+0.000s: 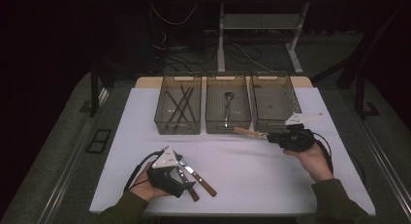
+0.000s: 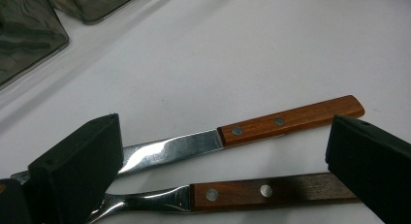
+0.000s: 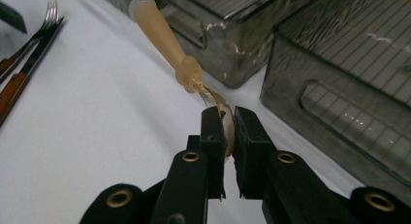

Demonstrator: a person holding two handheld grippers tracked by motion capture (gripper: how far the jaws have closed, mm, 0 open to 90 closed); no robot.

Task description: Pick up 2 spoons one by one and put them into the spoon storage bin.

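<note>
Right tongs [image 3: 229, 136] clamp the spoon [image 3: 167, 37], handle pointing away.

Black fingers [image 3: 229, 136] pinch the metal bowl of a beige-handled spoon [image 3: 162, 32] angling up-left beyond them; smoky plastic bins [image 3: 339, 83] sit right

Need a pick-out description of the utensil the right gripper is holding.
Start at the three smoky bins at the far side of the white table. Just in front of the right-hand bin, the right gripper pinches a spoon by its metal bowl. Its handle is pale, rounded plastic, unlike the riveted wooden handles near the left gripper.
</note>
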